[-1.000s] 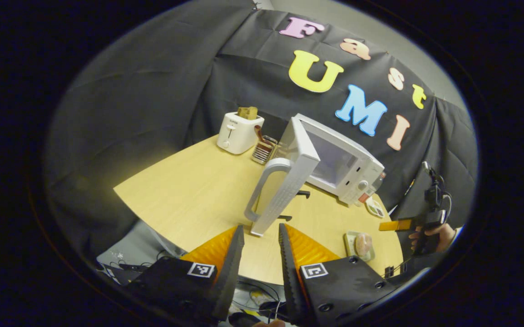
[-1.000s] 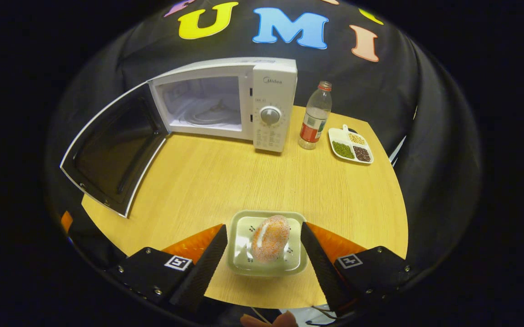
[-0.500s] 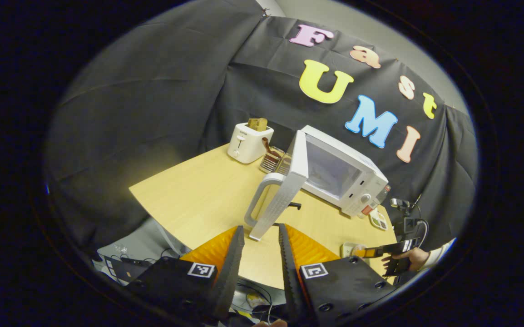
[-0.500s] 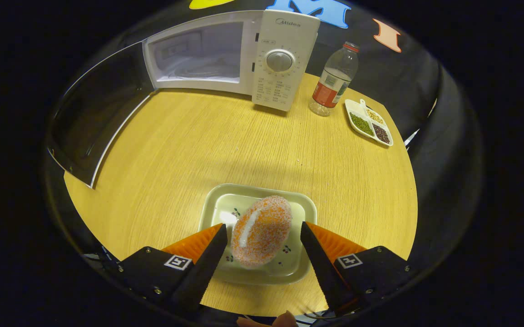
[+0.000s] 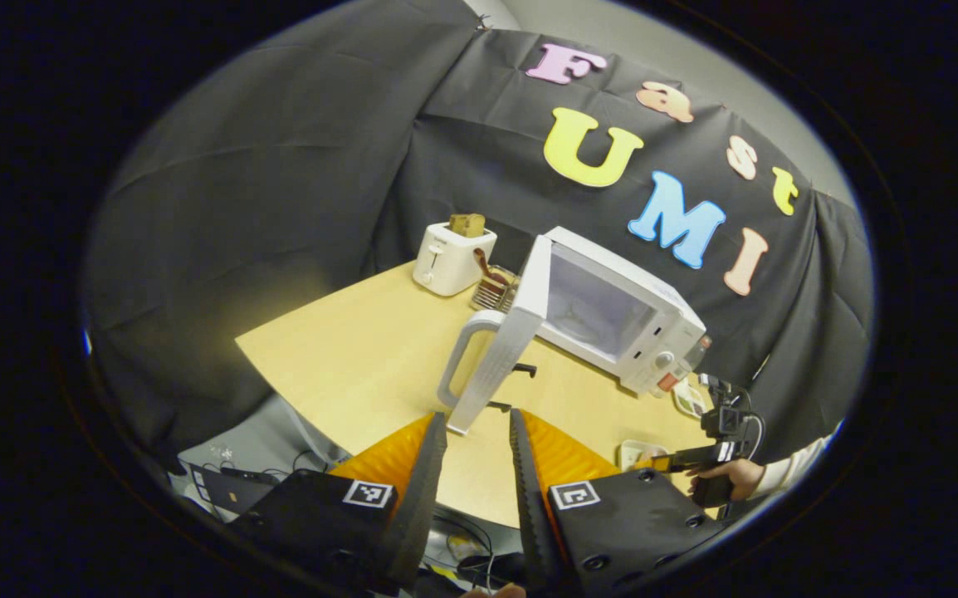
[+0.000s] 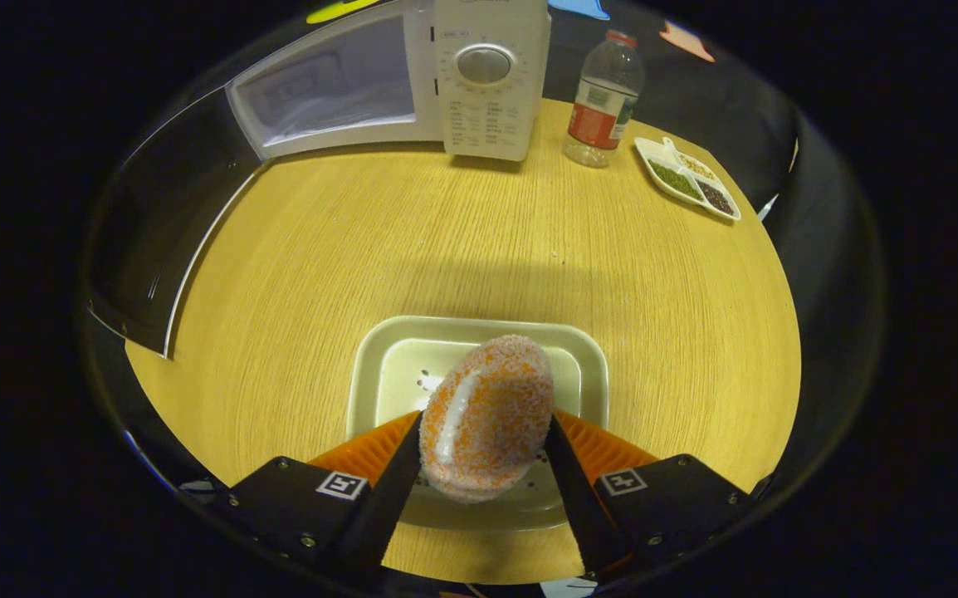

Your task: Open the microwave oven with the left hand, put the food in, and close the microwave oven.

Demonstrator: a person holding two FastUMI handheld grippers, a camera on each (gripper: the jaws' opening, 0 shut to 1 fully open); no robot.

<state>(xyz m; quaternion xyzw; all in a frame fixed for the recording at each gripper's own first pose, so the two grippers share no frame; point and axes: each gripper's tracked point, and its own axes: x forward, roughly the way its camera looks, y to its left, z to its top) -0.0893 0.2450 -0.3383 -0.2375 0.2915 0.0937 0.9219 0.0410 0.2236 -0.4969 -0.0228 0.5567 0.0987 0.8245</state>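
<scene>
At the bottom centre of the right gripper view, we see the right gripper [image 6: 483, 453] closed on a sugar-crusted orange pastry [image 6: 486, 429], a finger pressing each side of it above a pale rectangular dish [image 6: 379, 365] on the wooden table [image 6: 462, 241]. In the upper part of that frame stands the white microwave oven [image 6: 479, 91], its door [image 6: 155, 241] swung wide toward the left edge; we can make out no food in the part of the cavity that shows. To the upper right stand a plastic bottle [image 6: 601, 104], nearly empty, and a divided dish [image 6: 686, 170] holding green, dark and pale beans. In the left gripper view, the left gripper [image 5: 472, 465] hangs near the door's handle [image 5: 466, 357], fingers slightly parted and gripping nothing. At upper centre, a toaster [image 5: 450, 259] holds bread.
</scene>
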